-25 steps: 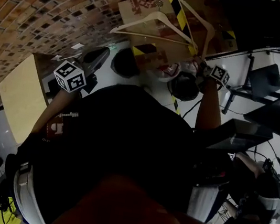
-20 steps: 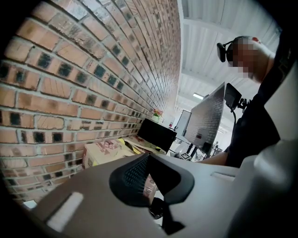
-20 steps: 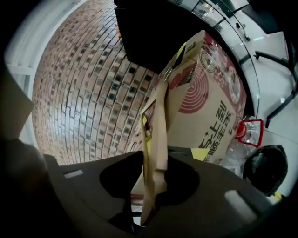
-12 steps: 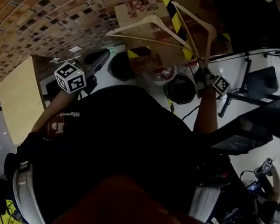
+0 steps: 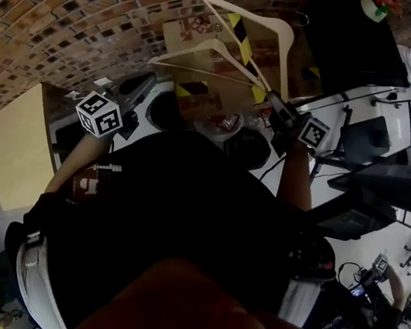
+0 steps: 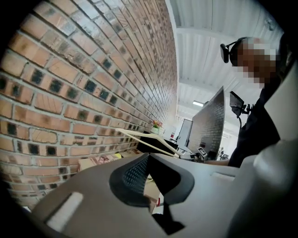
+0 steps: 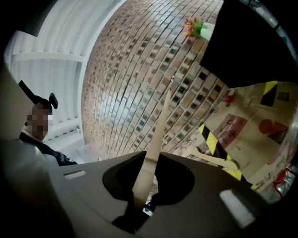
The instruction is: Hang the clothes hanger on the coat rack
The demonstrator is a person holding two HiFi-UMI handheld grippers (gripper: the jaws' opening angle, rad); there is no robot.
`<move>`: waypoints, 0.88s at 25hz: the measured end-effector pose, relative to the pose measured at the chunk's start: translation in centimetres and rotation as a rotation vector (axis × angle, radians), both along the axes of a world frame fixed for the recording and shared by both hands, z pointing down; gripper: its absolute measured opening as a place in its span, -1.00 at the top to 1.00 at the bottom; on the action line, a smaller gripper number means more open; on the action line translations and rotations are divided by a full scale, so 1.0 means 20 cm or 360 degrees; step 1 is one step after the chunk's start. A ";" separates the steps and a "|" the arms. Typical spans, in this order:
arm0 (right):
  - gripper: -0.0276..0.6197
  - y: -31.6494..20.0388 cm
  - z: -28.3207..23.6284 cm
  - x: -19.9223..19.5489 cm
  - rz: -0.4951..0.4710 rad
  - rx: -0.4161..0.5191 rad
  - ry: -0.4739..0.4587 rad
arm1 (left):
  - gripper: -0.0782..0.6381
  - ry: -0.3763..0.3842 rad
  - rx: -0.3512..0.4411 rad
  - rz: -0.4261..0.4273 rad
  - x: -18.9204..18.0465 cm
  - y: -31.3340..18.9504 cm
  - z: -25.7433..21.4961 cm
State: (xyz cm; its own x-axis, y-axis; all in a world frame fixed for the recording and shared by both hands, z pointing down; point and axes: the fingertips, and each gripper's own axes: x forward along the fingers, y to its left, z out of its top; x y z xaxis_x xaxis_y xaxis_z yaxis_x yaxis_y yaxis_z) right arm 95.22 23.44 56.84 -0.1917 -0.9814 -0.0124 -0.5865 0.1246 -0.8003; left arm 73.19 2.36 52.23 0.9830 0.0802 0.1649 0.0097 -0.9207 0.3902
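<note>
The task looks barely begun. The right tool (image 5: 275,111) has just closed its jaws on one arm of the pale wooden clothes hanger (image 7: 157,135) and holds it in the air beside the brick wall (image 5: 76,5). Below it, a second hanger (image 7: 212,158) lies on a cardboard box (image 5: 194,25). No coat rack shows, so the hanging remains. The left tool (image 5: 142,88) is clenched on nothing.

A lab-like office workspace: brick wall (image 5: 67,12), large dark monitor (image 6: 207,125), taped cardboard box (image 5: 210,43), cables and equipment (image 5: 359,318) lying about.
</note>
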 end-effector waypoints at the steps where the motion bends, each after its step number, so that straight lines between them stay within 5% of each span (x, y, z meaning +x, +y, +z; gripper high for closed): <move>1: 0.73 -0.03 -0.04 -0.03 -0.0053 0.0015 0.0021 | 0.80 0.0015 0.0007 -0.0031 -0.02 0.00 -0.01; 11: 0.73 -0.52 -0.19 -0.49 -0.0670 0.0033 0.0139 | 0.80 0.0060 0.0024 -0.0524 -0.49 -0.12 -0.07; 16: 0.73 -0.87 -0.25 -0.93 -0.1115 0.0087 0.0192 | 0.80 0.0057 0.0034 -0.0930 -1.01 -0.15 -0.07; 22: 0.73 -1.11 -0.29 -1.63 -0.1467 0.0091 0.0238 | 0.80 0.0104 0.0061 -0.1298 -1.78 -0.14 -0.13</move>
State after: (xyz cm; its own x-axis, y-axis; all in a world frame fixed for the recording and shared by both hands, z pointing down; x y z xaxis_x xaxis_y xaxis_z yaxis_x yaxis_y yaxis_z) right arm 62.59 1.31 50.97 -0.8975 -0.4398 0.0317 -0.3328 0.6285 -0.7030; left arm 37.66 -0.46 49.68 0.7378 -0.6685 0.0935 -0.6470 -0.6609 0.3804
